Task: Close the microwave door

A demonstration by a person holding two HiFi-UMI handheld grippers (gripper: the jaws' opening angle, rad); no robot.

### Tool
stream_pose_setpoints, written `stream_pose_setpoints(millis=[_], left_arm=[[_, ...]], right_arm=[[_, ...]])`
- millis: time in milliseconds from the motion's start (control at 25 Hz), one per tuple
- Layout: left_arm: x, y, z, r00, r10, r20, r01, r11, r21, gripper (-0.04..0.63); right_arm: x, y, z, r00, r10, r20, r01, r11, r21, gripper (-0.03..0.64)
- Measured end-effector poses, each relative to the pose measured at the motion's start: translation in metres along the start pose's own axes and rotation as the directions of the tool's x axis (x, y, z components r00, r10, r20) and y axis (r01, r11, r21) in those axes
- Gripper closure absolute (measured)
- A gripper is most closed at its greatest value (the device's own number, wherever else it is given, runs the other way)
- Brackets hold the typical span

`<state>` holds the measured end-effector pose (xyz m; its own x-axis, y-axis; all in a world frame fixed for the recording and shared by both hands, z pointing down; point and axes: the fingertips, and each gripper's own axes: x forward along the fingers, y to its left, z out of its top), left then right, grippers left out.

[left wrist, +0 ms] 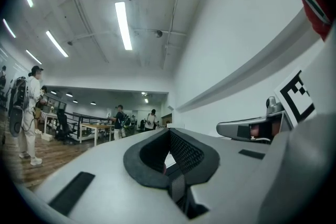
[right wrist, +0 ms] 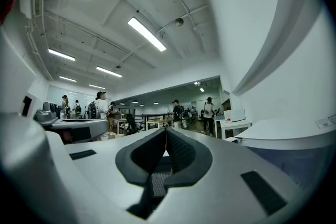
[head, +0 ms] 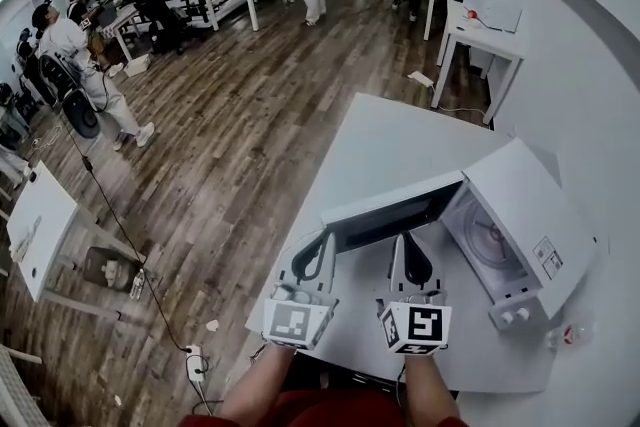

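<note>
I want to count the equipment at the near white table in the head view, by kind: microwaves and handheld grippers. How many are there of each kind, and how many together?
microwave: 1, with its door open
grippers: 2, the left gripper and the right gripper, both shut and empty
total: 3
</note>
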<state>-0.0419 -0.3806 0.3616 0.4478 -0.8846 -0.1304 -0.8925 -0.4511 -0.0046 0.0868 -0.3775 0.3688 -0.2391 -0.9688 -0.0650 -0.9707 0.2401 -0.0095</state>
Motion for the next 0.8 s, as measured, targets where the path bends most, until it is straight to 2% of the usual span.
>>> stream_pose_setpoints(millis=[200,360,640,680,720,800], left_arm=[[0.003,0.012,-0.017,0.999,-0.041,0.015,0.042,0.999,-0.017,0.568],[0.004,0.022,-0.037,0.995,-0.096,-0.007,0.096,0.995,-0.018,0.566],[0.011,0.035,-0.072,0.970,-0.235,-0.060,0.234,0.972,-0.026,0.560],[0.013,0.036,-0.077,0.963,-0.260,-0.068,0.259,0.966,-0.026,0.538],[0.015,0.036,-0.082,0.955,-0.287,-0.075,0.286,0.958,-0.025,0.489],[0.018,0.036,-0.091,0.938,-0.338,-0.082,0.337,0.941,-0.022,0.463]], right_arm=[[0.011,0.010,-0.021,0.999,-0.005,-0.044,0.005,1.000,-0.008,0.594],[0.020,0.020,-0.039,0.997,-0.006,-0.077,0.006,1.000,-0.005,0.594],[0.034,0.032,-0.069,0.989,-0.014,-0.148,0.012,1.000,-0.013,0.594],[0.036,0.033,-0.073,0.988,-0.017,-0.154,0.015,1.000,-0.012,0.594],[0.037,0.033,-0.077,0.987,-0.019,-0.160,0.018,1.000,-0.012,0.594],[0.041,0.034,-0.085,0.985,-0.024,-0.173,0.022,1.000,-0.013,0.594]])
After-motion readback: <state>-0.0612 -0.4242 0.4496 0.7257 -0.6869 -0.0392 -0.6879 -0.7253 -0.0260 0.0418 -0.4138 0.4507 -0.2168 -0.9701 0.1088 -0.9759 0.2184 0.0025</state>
